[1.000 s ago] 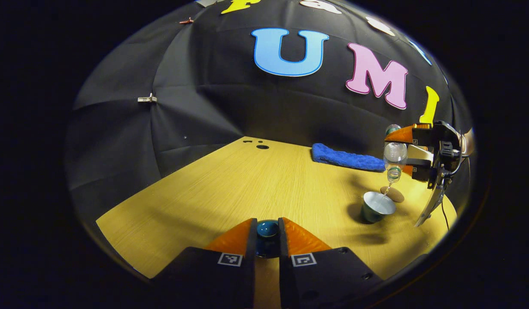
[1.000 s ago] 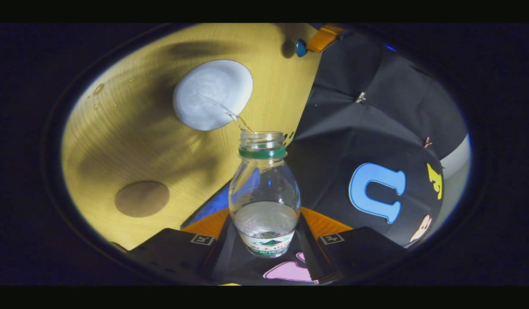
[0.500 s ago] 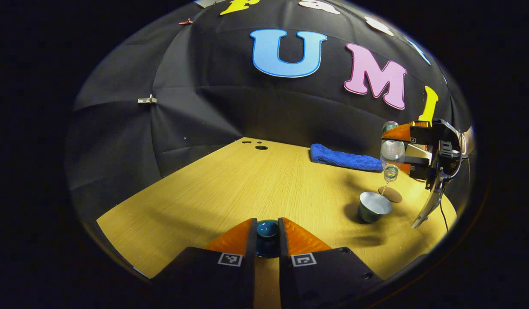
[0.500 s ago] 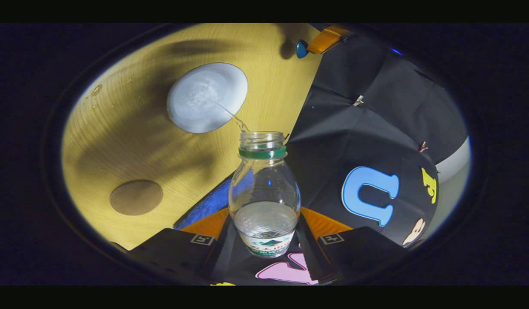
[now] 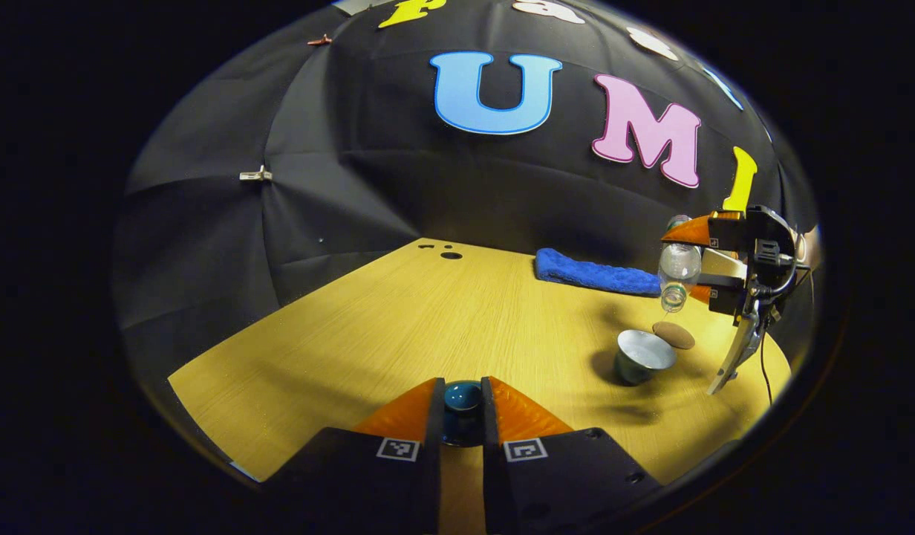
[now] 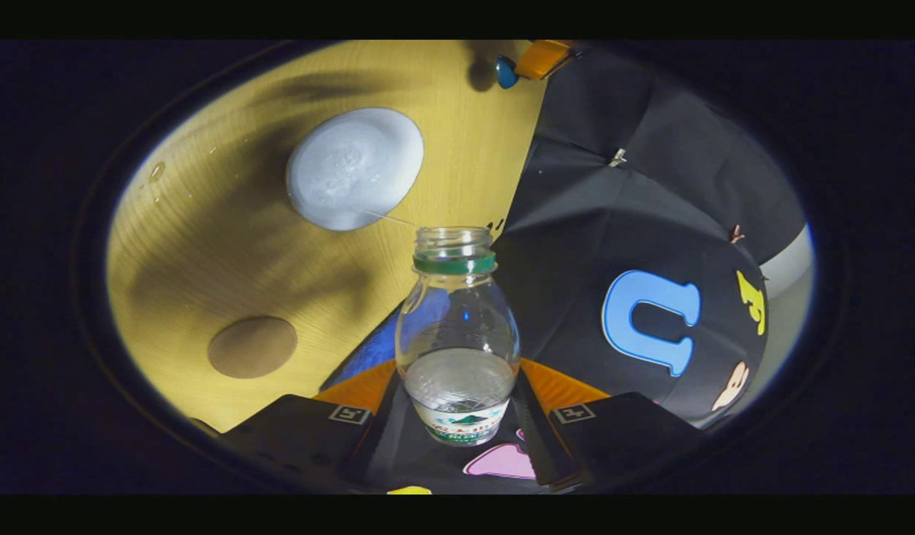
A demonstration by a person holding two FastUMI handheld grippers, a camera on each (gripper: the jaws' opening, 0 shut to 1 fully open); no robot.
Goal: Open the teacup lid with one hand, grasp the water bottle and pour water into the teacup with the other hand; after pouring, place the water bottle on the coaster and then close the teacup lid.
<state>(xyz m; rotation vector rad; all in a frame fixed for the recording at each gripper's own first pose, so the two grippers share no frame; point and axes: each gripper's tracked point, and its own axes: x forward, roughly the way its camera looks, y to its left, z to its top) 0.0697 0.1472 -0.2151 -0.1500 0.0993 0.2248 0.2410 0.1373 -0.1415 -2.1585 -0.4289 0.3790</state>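
My left gripper (image 5: 462, 405) is shut on the dark teal teacup lid (image 5: 462, 396), held low over the near part of the table. The open teacup (image 5: 640, 355) stands at the right with water in it, seen from above as a pale disc (image 6: 353, 168). My right gripper (image 6: 457, 386) is shut on the clear water bottle (image 6: 457, 327), tipped neck-down above the teacup; a thin trickle runs from its mouth. In the left gripper view that bottle (image 5: 679, 265) hangs over the cup in the right gripper (image 5: 699, 261). The round brown coaster (image 6: 252, 346) lies beside the cup.
A folded blue towel (image 5: 593, 274) lies along the table's far edge by the wall. Small water drops (image 6: 154, 172) dot the wooden table (image 5: 398, 319) beyond the cup. The left gripper with the lid (image 6: 506, 71) shows far off at the table's other end.
The stream from the bottle has thinned from a steady pour to a fine thread. The right gripper has shifted slightly with the bottle. The left gripper holds still.
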